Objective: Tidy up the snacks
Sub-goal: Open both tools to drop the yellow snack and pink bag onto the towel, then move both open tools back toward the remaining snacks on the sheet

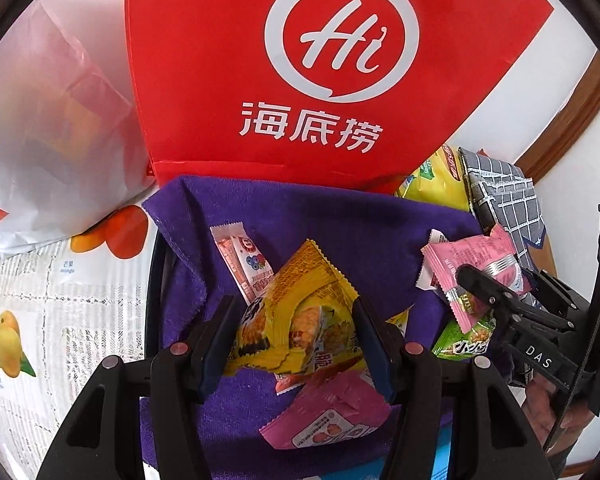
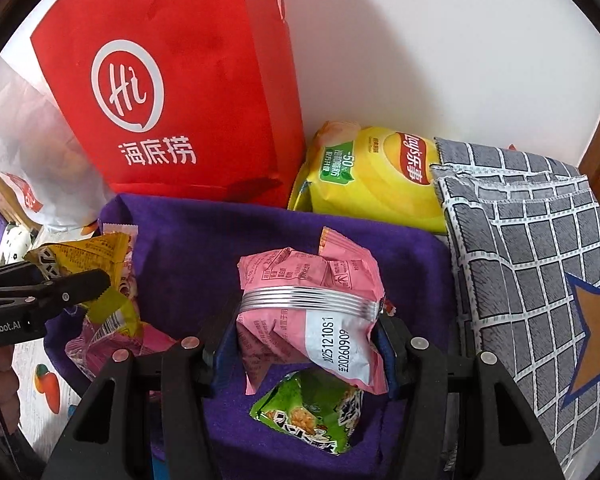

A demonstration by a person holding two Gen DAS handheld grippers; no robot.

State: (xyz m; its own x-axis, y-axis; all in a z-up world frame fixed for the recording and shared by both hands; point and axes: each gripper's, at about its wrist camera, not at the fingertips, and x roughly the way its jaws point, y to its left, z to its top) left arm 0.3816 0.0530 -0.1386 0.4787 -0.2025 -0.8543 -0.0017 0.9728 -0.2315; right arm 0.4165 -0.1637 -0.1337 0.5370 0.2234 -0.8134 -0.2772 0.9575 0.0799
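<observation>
My left gripper (image 1: pixel 296 344) pinches a crinkled yellow foil snack packet (image 1: pixel 300 308), my right gripper (image 2: pixel 306 346) a pink plastic snack packet (image 2: pixel 312 312), both over the purple towel (image 2: pixel 204 248).

Bright, even light fills both wrist views, colours vivid and mostly sharp.

Ahead of the fingers the red bag (image 2: pixel 172 92) throws a soft grey shadow rightward onto the white wall (image 2: pixel 440 40), so light arrives from the left. Between the right fingers a silver band on the pink packet (image 2: pixel 312 308) glints; the purple cloth (image 1: pixel 320 216) beyond stays matte and dark. Fisheye bending curves the wooden trim (image 1: pixel 572 120) at right, and a black ring closes each corner. The white bag (image 1: pixel 52 128) far left of the left fingers looks hazy and smeared.
</observation>
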